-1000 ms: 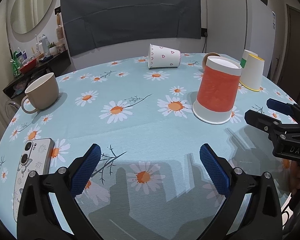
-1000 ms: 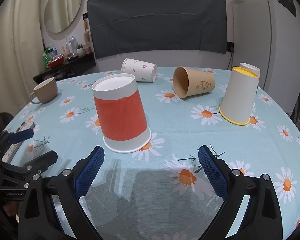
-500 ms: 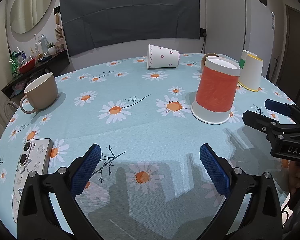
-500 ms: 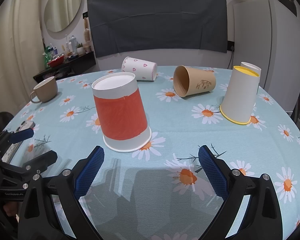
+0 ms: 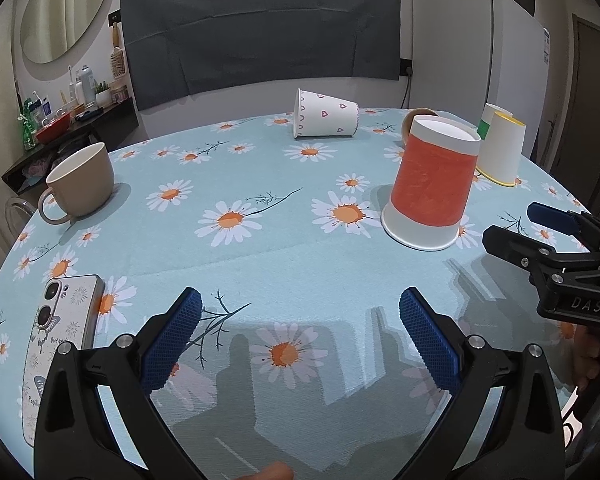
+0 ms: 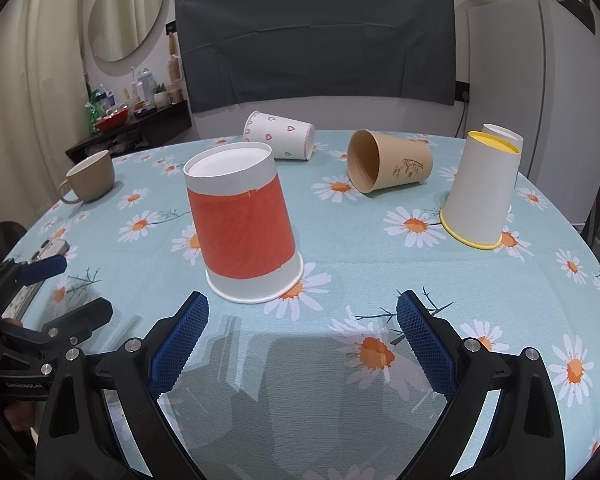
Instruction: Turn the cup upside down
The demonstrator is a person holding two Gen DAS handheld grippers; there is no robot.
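An orange-and-white paper cup (image 6: pixel 244 224) stands upside down on the daisy tablecloth, also in the left wrist view (image 5: pixel 432 188). My right gripper (image 6: pixel 300 320) is open and empty, just in front of it and a little to its right. My left gripper (image 5: pixel 298 316) is open and empty, nearer the table's front, left of the cup. A white heart-print cup (image 6: pixel 280 136) and a brown paper cup (image 6: pixel 388 164) lie on their sides farther back. A white cup with a yellow rim (image 6: pixel 480 192) stands upside down at the right.
A beige mug (image 5: pixel 80 184) stands upright at the left. A phone (image 5: pixel 60 344) lies flat near the front left edge. The right gripper shows in the left wrist view (image 5: pixel 540 232). A fridge (image 6: pixel 540 80) stands behind the table at the right.
Both views have shifted slightly; the orange cup sits a little closer in the right wrist view. Both grippers stay open, and no cup has moved.
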